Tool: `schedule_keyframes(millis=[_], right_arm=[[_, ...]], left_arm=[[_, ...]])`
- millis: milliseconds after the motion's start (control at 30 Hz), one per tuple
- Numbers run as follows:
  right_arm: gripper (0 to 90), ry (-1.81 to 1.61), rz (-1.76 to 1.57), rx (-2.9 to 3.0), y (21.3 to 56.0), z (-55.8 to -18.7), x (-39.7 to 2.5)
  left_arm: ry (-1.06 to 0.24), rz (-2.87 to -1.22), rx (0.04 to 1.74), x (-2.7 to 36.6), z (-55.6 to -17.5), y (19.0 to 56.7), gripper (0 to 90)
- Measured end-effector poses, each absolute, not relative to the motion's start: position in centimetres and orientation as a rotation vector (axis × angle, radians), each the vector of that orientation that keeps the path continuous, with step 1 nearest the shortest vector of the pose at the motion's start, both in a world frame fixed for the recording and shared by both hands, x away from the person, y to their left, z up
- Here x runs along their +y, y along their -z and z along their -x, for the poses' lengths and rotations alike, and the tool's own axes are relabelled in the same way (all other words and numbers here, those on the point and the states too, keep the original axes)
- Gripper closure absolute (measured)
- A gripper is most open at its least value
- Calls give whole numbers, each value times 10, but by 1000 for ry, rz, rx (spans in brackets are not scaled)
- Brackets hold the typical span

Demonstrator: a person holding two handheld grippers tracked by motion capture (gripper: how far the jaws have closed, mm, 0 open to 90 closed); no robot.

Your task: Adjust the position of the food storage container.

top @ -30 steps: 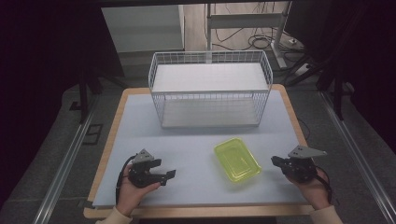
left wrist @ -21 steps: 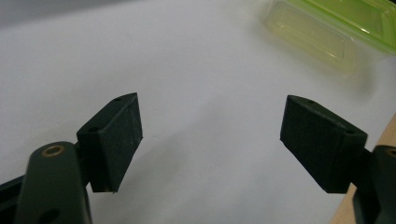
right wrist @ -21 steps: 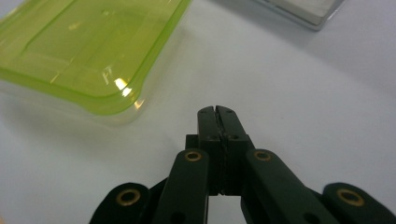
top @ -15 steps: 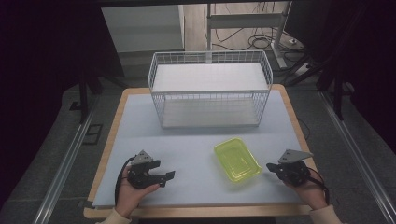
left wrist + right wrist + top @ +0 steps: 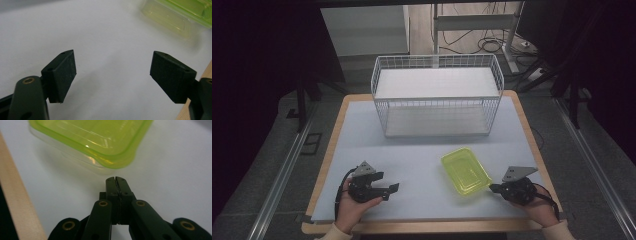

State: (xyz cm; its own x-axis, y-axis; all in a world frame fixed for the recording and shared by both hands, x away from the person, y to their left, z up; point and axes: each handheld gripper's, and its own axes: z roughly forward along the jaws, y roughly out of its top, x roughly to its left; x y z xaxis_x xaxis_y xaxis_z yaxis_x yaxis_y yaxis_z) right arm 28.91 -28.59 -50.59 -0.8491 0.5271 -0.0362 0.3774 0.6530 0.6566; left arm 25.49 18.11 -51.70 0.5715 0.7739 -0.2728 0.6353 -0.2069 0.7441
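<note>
I judge this barely begun: the green container (image 5: 465, 170) lies on the table (image 5: 412, 155) in front of the wire basket (image 5: 437, 100), untouched. My right gripper (image 5: 115, 179) has its jaws pressed together, tips just short of the container's corner. My left gripper (image 5: 112, 75) waits with jaws spread wide, well apart from it

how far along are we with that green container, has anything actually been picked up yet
Nothing looks done yet: the green container sits on the table, and the wire basket behind it holds nothing. In hand: the right tongs, jaws shut, point at the container's near corner without gripping it. The left tongs hang open above the table, holding nothing. Gripping and moving the container are left, perhaps to the basket.
</note>
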Motion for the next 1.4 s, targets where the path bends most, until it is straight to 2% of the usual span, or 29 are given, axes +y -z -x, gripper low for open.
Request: schedule_keyframes(millis=[900,1400], right_arm=[[896,-1001,-764,2613,507,-297,-283],[897,-1019,-683,2660,510,-294,-259]], left_arm=[[-194,-1914,1137,181,-255,516,209],[-189,-1915,1136,181,-255,516,209]])
